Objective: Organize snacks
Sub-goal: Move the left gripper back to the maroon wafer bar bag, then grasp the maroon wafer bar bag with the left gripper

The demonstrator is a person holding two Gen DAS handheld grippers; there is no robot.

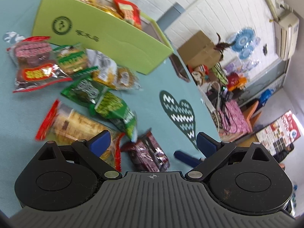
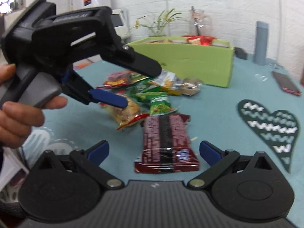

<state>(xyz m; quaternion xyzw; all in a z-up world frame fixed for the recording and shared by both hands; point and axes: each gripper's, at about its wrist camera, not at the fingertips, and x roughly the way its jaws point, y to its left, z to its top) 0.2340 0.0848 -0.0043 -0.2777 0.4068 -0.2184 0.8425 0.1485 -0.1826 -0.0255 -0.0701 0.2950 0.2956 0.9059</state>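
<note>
A dark maroon snack pack [image 2: 165,142] lies flat on the teal tablecloth. My right gripper [image 2: 153,152] stands open, one finger on either side of the pack's near end, not gripping it. My left gripper [image 1: 153,143] is open too, hovering empty over the same maroon pack [image 1: 150,155] and a red-edged cracker bag [image 1: 76,125]. From the right wrist, the left gripper [image 2: 136,86] shows at upper left, held by a hand [image 2: 17,114] above the snack pile [image 2: 152,91]. A green box [image 1: 102,32], partly filled with snacks, stands behind the pile.
Loose green, red and yellow packets [image 1: 79,76] lie beside the green box [image 2: 190,60]. A dark heart-shaped mat [image 2: 269,129] lies to the right, a phone [image 2: 286,83] beyond it, and a grey-blue bottle [image 2: 261,43] at the back. The table edge [image 1: 207,102] drops to floor clutter.
</note>
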